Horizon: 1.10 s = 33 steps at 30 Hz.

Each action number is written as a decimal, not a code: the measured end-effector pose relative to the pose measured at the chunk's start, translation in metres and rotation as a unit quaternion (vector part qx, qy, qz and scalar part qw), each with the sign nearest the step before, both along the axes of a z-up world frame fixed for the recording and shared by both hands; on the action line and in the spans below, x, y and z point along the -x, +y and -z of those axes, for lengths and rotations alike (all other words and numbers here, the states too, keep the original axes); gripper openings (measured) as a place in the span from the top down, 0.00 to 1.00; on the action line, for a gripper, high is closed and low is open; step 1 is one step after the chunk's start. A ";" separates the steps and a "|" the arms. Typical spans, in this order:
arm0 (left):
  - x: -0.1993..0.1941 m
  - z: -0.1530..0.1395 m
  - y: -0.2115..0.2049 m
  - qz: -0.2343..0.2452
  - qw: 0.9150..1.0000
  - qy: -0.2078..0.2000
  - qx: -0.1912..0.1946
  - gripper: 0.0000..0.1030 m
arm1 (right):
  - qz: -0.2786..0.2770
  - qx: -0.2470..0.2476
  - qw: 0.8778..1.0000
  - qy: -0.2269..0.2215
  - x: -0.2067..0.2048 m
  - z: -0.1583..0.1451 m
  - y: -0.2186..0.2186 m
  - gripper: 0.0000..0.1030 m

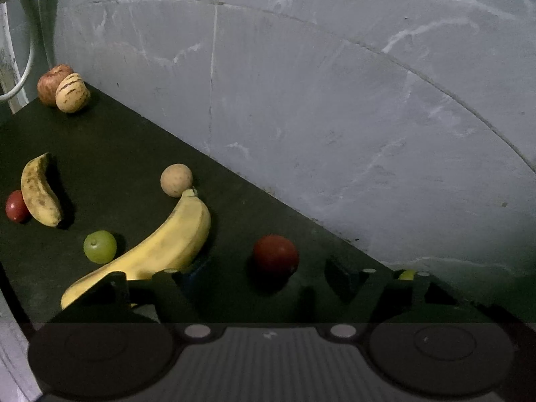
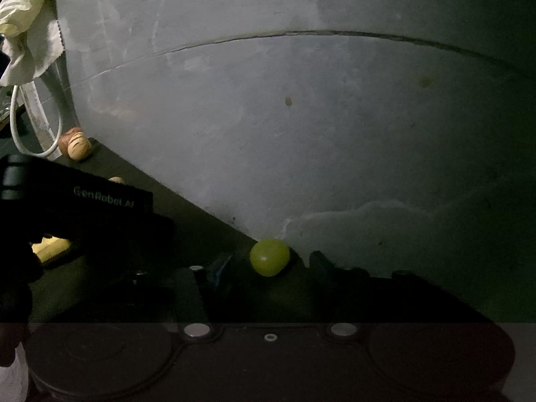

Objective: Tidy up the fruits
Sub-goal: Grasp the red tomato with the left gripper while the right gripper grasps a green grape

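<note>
- Your left gripper (image 1: 268,278) hangs with its fingers spread wide and nothing between them; the red fruit (image 1: 275,257) sits just ahead in the gap, so it looks lined up as the next pick.
- Your right gripper (image 2: 268,268) is likewise spread and empty, framing a green fruit (image 2: 269,256) that rests on the dark table (image 1: 110,144) right against the grey wall (image 1: 335,100).
- Nothing looks sorted yet: the fruits lie scattered singly or in loose pairs.
- Counted from the left wrist view: two bananas, the large banana (image 1: 157,244) and a spotted banana (image 1: 39,191).
- Two red fruits, the second a small red fruit (image 1: 15,206) touching the spotted banana.
- One lime-green fruit (image 1: 99,246), one tan round fruit (image 1: 176,180).
- At the far corner, an apple (image 1: 50,80) and a striped fruit (image 1: 72,92) touch.
</note>
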State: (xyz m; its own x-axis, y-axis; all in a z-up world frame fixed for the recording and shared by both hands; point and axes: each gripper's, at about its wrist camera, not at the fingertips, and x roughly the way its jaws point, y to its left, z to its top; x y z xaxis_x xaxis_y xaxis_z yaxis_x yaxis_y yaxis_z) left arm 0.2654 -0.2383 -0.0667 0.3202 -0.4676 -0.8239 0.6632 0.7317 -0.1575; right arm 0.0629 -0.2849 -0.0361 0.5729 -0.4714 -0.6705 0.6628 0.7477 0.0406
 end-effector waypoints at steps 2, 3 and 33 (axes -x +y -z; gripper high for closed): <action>0.000 0.001 -0.001 -0.001 1.000 0.001 -0.002 0.37 | 0.003 0.002 1.000 0.000 0.000 0.000 -0.001 0.55; 0.000 0.002 -0.002 -0.001 1.000 0.001 -0.003 0.39 | 0.002 0.003 1.000 -0.001 -0.001 0.000 -0.002 0.56; 0.017 0.000 0.008 -0.019 1.000 -0.004 0.005 0.68 | -0.027 0.008 1.000 -0.009 0.003 -0.006 0.002 0.75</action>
State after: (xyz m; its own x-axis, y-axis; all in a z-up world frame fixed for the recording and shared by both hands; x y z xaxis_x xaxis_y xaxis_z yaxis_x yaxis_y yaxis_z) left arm 0.2482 -0.2305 -0.0663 0.3452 -0.4626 -0.8166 0.6356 0.7554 -0.1593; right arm 0.0598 -0.2827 -0.0299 0.6094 -0.4504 -0.6525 0.6205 0.7832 0.0388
